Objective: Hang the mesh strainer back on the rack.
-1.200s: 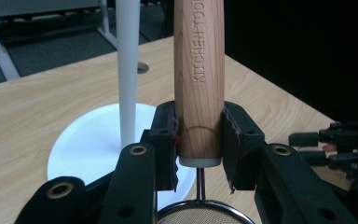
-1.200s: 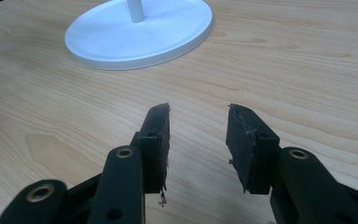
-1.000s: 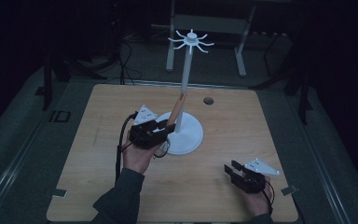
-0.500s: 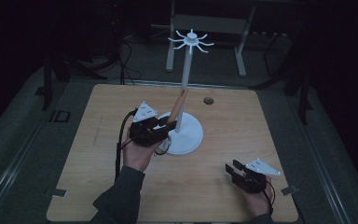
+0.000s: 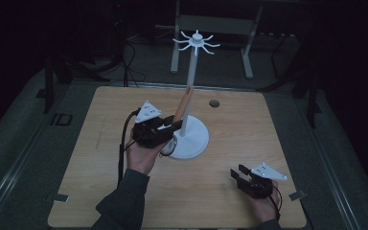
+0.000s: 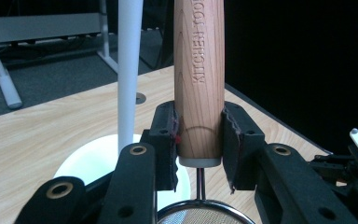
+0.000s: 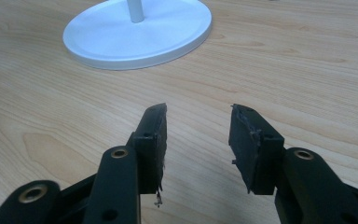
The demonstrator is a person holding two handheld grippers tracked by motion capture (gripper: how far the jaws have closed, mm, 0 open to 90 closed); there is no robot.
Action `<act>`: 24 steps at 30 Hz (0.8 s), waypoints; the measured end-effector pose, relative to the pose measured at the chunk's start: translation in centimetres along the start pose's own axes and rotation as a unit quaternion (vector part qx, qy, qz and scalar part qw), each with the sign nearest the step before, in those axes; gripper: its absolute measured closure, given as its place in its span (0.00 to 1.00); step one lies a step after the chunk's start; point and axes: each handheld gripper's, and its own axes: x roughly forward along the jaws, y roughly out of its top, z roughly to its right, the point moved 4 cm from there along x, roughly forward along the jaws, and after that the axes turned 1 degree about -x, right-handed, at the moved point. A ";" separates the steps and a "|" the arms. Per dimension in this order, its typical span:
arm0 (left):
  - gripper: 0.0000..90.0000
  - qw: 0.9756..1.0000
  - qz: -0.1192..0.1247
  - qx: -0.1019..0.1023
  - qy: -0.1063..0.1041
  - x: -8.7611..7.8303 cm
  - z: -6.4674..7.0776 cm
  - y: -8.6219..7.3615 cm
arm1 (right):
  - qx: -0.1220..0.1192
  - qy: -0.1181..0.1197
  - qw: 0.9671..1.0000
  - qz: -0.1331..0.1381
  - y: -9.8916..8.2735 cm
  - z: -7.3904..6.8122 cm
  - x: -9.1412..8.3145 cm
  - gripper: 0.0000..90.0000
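The wooden table [image 5: 100,167] carries a white hanging stand [image 5: 188,139]: a round base, a slim upright post, and a crown of radial hooks [image 5: 196,42] at the top. All hooks appear bare.

The left gripper [image 5: 170,127] stands just beside the post, over the near-left edge of the base. Its jaws pinch the wooden handle [image 6: 199,70] of a kitchen utensil, close to the handle's lower end. The right gripper [image 5: 239,173] rests low at the near-right of the table, well apart from the stand, jaws spread with nothing between them.

Judgement on step: the utensil is lifted and carried near the post, apparently for hanging on a hook; hanging is not yet done. The next move would call for raising the handle's top end to hook height and lining it up with one prong. Whether the handle has a hanging hole cannot be told.

Utensil condition: light, straight-grained wood, round in section, tilted with its top toward the post, stamped lettering along its length. Below the handle a thin metal stem runs to a rimmed mesh bowl [image 6: 200,215], suggesting a small strainer.
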 end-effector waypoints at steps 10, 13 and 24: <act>0.76 1.000 0.020 -0.006 0.005 -0.4 0.0 0.6 | 0.000 -0.001 1.000 0.001 -0.1 0.0 0.0 0.61; 0.76 1.000 0.027 -0.008 0.007 -0.5 0.0 0.8 | -0.003 -0.002 1.000 0.003 0.0 0.0 0.0 0.60; 0.77 0.998 0.053 -0.020 0.012 -1.2 -0.2 1.7 | -0.004 -0.002 1.000 0.002 -0.1 -0.1 0.1 0.59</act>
